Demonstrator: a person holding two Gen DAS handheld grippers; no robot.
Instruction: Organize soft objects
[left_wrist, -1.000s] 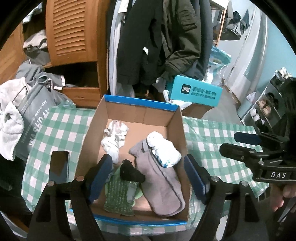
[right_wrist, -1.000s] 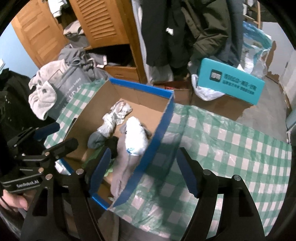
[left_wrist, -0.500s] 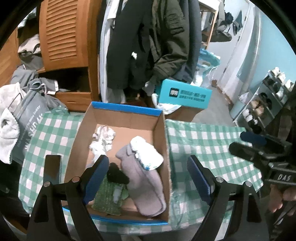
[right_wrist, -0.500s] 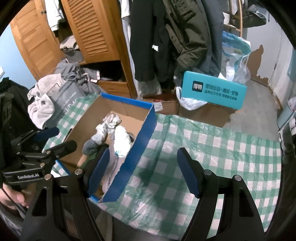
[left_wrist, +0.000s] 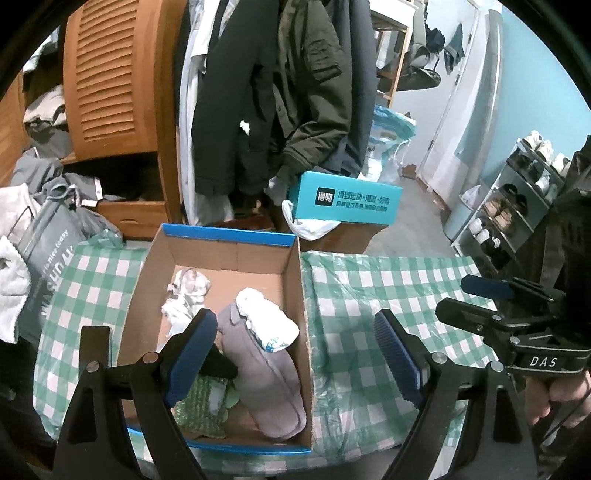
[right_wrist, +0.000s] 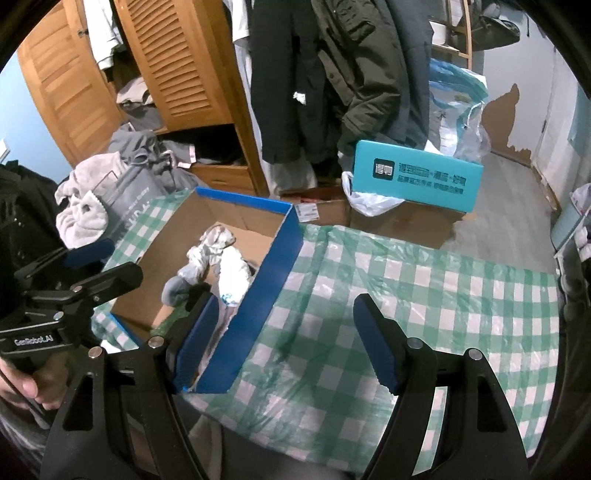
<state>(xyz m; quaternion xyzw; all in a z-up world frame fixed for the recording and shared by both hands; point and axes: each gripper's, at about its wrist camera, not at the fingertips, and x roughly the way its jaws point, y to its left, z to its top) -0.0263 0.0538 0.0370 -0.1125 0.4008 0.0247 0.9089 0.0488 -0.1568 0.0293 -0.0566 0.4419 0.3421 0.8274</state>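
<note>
1. Already the soft things lie together in the cardboard box with the blue rim, which stands on the green-checked tablecloth; I judge the sorting near its end.
2. Left gripper: its jaws have just been opening, they stand wide, and nothing is between them; it hangs above the box's near end.
3. Right gripper: jaws apart and empty, over the box's right wall and the bare cloth beside it.
4. Grey mitten: thick, limp and light by its look. Pinch across the middle of the body; taken at one end it would dangle.
5. White rolled sock, resting on the mitten's upper end: squashy and springy, so bite deep into the roll.
6. Crumpled pale cloth, toward the far left corner: loose folds, any raised ridge will do.
7. Green knitted piece at the near edge lies flat, so a pinched-up fold is needed.
</note>
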